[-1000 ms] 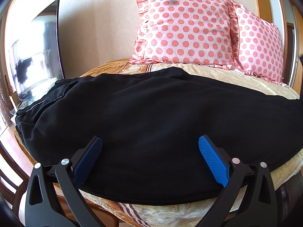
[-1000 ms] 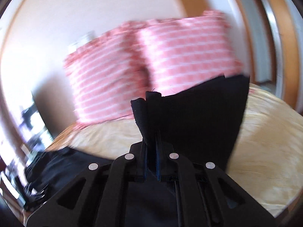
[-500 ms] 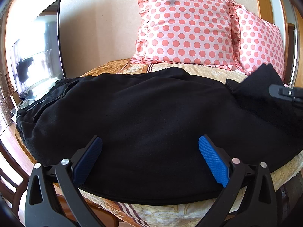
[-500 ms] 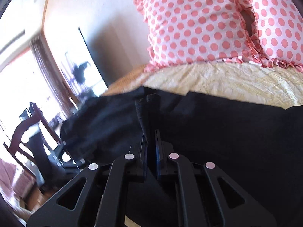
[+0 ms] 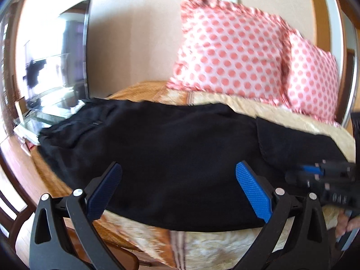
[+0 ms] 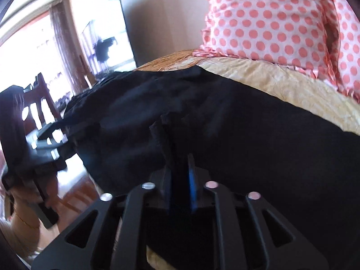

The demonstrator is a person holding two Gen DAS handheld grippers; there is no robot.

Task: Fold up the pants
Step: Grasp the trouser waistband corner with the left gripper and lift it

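Observation:
Black pants [image 5: 171,148] lie spread across the bed, waistband at the left end. My left gripper [image 5: 178,184] is open and empty, just above the near edge of the pants. My right gripper [image 6: 178,175] is shut on a bunched edge of the pants' leg end [image 6: 164,135] and holds it low over the rest of the pants [image 6: 258,139]. In the left wrist view the right gripper [image 5: 324,175] shows at the right, with the folded-over leg part [image 5: 292,144] lying beside it.
Two pink polka-dot pillows [image 5: 234,51] lean on the wall behind the pants. The bed has a beige cover [image 5: 225,247]. A TV screen [image 5: 56,63] stands at the left. A wooden chair [image 6: 42,112] stands by the bed's left end.
My right gripper has carried the leg end leftward over the pants and lower, toward the near edge. My left gripper has pulled back and up a little, staying open.

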